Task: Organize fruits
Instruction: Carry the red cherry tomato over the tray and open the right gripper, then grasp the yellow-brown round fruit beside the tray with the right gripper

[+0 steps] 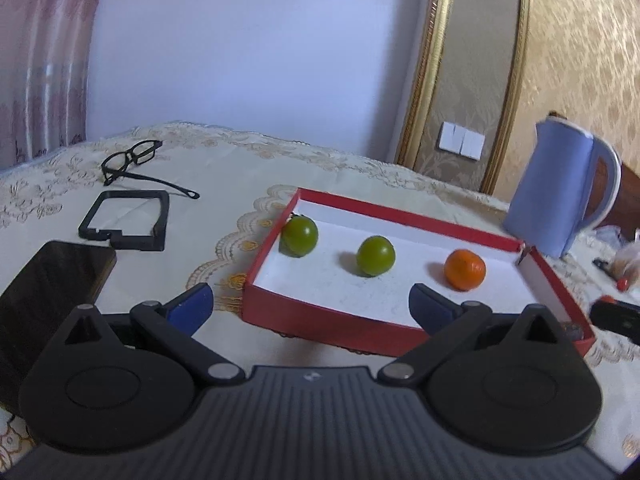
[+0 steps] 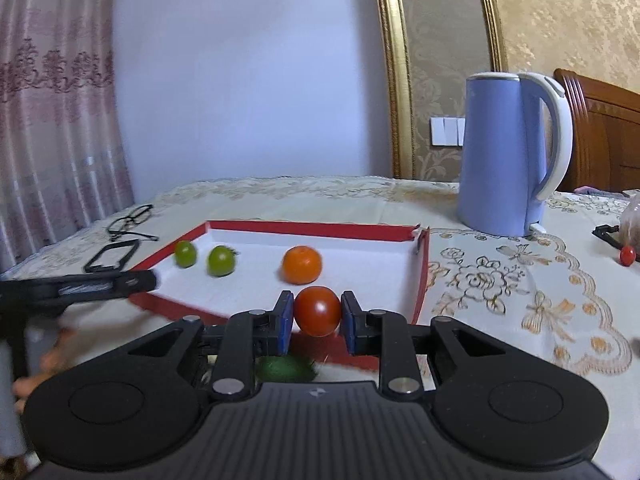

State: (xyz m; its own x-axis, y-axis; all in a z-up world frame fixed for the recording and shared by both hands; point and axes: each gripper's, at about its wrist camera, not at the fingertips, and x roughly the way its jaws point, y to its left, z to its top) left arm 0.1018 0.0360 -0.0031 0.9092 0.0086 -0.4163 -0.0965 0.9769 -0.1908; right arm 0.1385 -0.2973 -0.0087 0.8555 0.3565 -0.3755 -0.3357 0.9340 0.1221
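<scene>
We see a shallow red box (image 2: pixel 420 276) on a lace-covered tabletop (image 2: pixel 500 280). Going left to right, two green fruits (image 2: pixel 185 253) sit at about ten o'clock in the box, then an orange one (image 2: pixel 301 264) near its centre. The left gripper (image 1: pixel 310 308) hangs wide apart and empty over the near rim. The right gripper (image 2: pixel 316 322) is clamped on a red tomato (image 2: pixel 318 311), held above the box's near edge at six o'clock. We judge the tomato light, smooth and easily bruised, best pinched across its widest middle. It is round, with no clear long axis; its stem end is not visible.
</scene>
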